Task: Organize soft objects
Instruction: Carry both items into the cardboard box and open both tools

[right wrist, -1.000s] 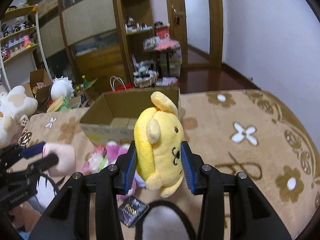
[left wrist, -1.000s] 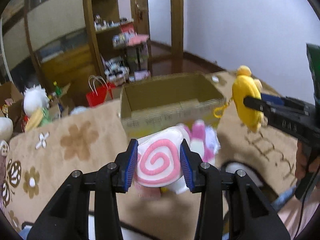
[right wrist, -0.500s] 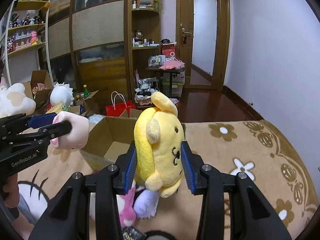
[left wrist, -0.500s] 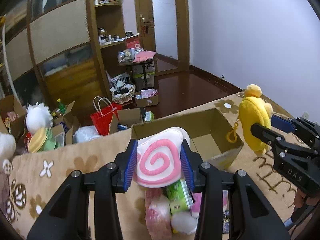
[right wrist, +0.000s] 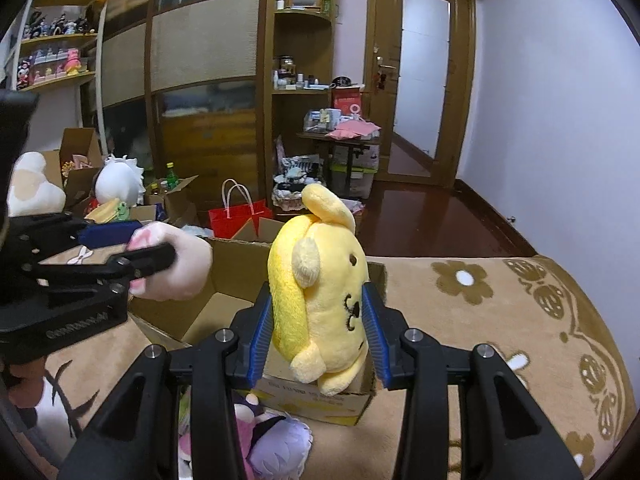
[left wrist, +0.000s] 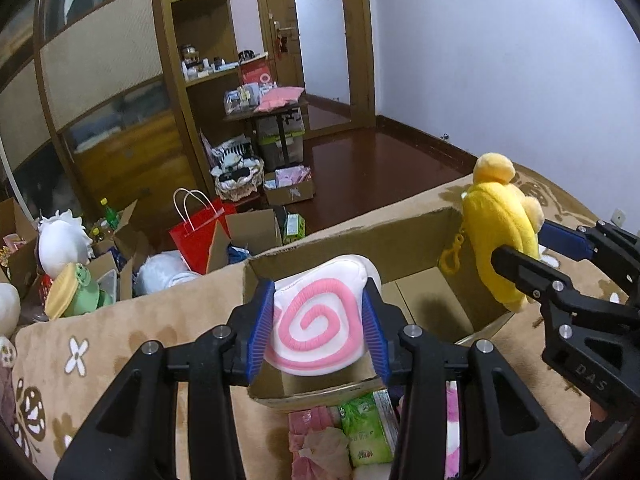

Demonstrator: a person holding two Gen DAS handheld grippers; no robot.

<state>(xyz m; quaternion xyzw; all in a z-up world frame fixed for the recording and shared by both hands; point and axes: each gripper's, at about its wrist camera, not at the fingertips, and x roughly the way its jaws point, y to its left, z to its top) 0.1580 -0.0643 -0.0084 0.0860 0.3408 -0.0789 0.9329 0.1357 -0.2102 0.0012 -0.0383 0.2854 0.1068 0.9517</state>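
My left gripper (left wrist: 316, 330) is shut on a white plush with a pink spiral (left wrist: 316, 330), held over the near left part of an open cardboard box (left wrist: 424, 236). From the right wrist view this plush (right wrist: 176, 266) hangs above the box's left side. My right gripper (right wrist: 318, 332) is shut on a yellow dog plush (right wrist: 320, 292), upright, over the box's near right corner (right wrist: 320, 400). In the left wrist view the yellow plush (left wrist: 500, 240) with its yellow clasp hangs at the box's right wall.
Loose soft things lie on the beige flowered blanket (right wrist: 500, 320) in front of the box: pink and green packets (left wrist: 340, 432), a purple plush (right wrist: 276, 444). Beyond the blanket's far edge stand a red bag (left wrist: 196, 232), small cartons, more plush toys (left wrist: 60, 240) and shelves.
Both grippers carried their plush toys forward toward the box; the box has come nearer and now lies under both toys. The grips stayed the same.
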